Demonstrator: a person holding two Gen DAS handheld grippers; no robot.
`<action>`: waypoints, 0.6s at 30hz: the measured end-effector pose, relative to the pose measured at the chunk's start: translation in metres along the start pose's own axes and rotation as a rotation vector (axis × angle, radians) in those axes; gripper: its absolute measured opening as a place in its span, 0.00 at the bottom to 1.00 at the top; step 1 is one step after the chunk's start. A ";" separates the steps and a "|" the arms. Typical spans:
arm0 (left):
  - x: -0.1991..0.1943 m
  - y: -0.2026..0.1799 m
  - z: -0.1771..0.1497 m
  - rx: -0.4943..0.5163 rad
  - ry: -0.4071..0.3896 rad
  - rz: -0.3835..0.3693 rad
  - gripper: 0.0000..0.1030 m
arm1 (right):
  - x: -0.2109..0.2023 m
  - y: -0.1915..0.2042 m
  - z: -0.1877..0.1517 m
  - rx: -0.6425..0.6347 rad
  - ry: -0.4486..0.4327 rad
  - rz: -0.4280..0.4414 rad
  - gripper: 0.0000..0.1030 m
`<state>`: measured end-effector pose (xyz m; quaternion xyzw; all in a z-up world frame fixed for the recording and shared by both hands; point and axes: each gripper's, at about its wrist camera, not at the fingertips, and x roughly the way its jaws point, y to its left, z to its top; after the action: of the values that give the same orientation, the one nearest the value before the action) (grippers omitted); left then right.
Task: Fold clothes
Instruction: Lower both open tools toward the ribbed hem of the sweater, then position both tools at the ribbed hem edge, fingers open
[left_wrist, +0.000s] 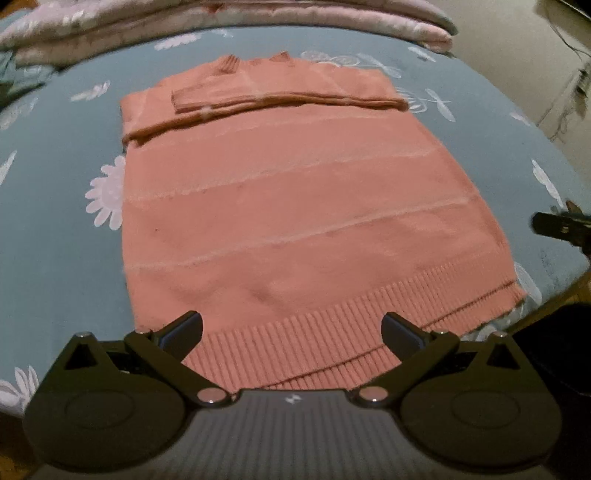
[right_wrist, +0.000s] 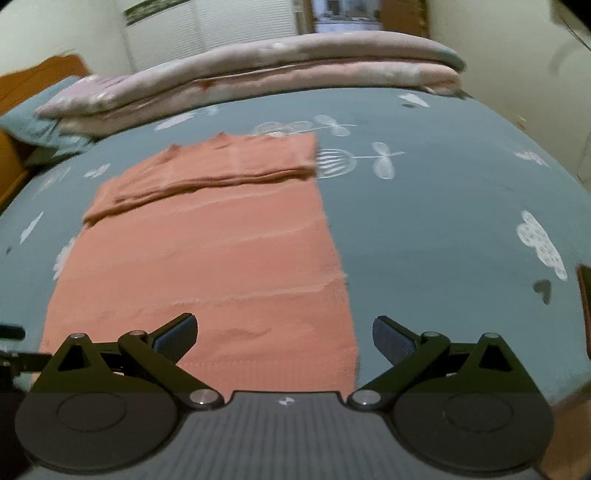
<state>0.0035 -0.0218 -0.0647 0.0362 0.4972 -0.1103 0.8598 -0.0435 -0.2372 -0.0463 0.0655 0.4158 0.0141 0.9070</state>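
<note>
Sweater (left_wrist: 295, 206) flat on the bed (left_wrist: 55, 206), pink knit, sleeves folded across the top, ribbed hem twd the near edge. Left gripper (left_wrist: 291, 332) wide open, holding nothing, hem right betw its fingers. Right gripper (right_wrist: 284, 338) also spread wide, empty, over the sweater's near right corner. Quilt (right_wrist: 258, 74) along far edge.

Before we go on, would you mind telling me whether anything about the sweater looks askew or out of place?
Mostly tidy. The pink sweater lies flat on the bed sheet, sleeves folded across the chest. The sleeve band runs slightly slanted, and a small pucker sits above the ribbed hem. No damage shows.
</note>
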 end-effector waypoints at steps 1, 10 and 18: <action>0.000 -0.005 -0.004 0.049 -0.001 0.008 0.99 | 0.001 0.007 -0.002 -0.045 0.000 0.007 0.99; -0.008 -0.033 -0.026 0.408 -0.076 0.065 0.99 | 0.002 0.070 -0.004 -0.612 -0.039 0.021 0.95; -0.030 0.012 -0.028 0.252 -0.100 0.051 0.99 | -0.013 0.041 -0.014 -0.549 -0.010 -0.071 0.62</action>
<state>-0.0319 -0.0003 -0.0537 0.1511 0.4350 -0.1517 0.8746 -0.0615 -0.1960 -0.0408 -0.1973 0.3940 0.0940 0.8928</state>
